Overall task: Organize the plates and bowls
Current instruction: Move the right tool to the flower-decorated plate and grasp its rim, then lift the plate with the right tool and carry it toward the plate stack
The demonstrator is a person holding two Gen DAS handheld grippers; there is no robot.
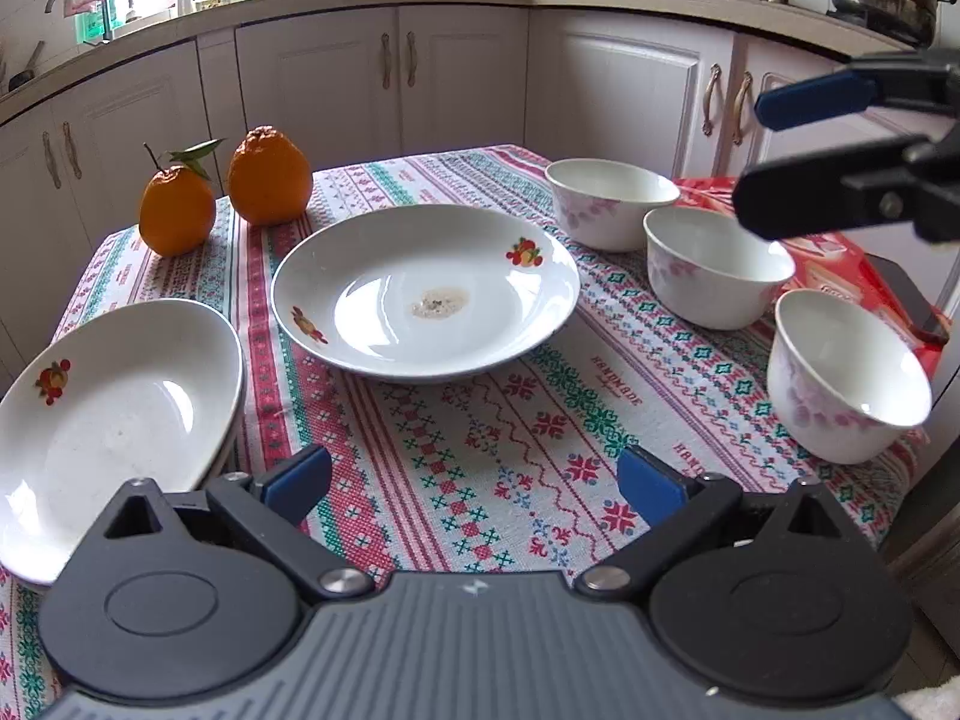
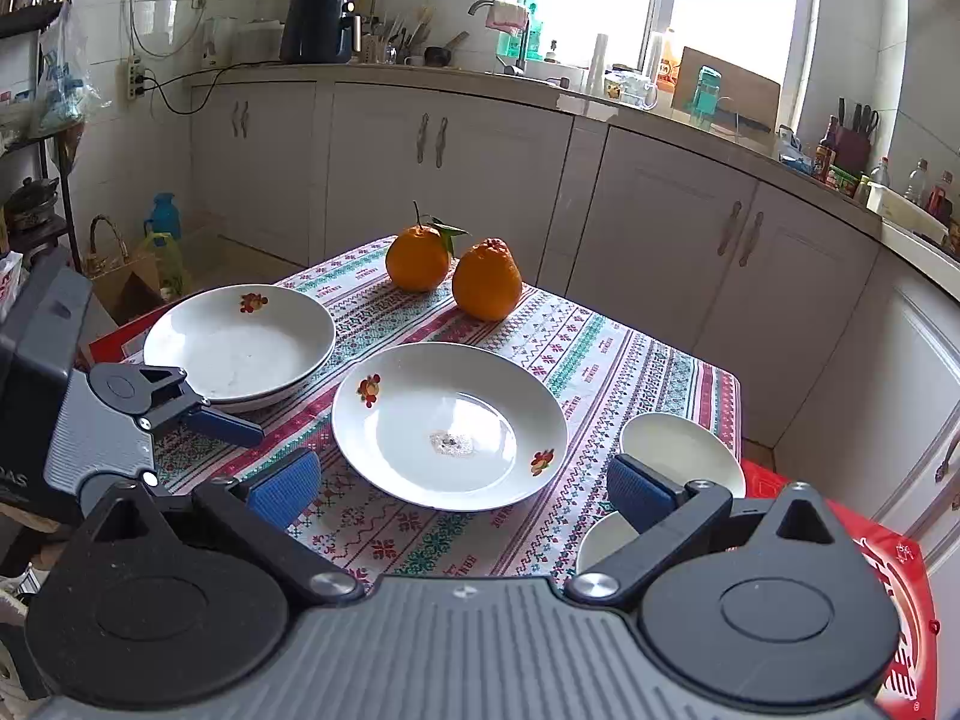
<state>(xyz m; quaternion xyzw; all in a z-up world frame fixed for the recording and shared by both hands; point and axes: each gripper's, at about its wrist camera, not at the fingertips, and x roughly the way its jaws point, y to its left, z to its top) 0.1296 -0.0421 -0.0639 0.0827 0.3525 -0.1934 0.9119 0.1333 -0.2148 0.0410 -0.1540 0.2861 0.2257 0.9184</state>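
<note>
We see L tongs [image 1: 474, 480] wide open, nothing held, hovering over the patterned surface [image 1: 480, 450]. Centre plate [image 1: 426, 291], w/ a small residue spot, sits just ahead of them; 2nd plate [image 1: 114, 420] at their left, looks stacked on another, can't confirm. Three bowls [image 1: 717, 267] line up to their right, apart from each other. R tongs [image 2: 462, 483] also wide open, empty, hanging above the bowls. Two oranges [image 1: 270, 177] beyond the centre plate.
</note>
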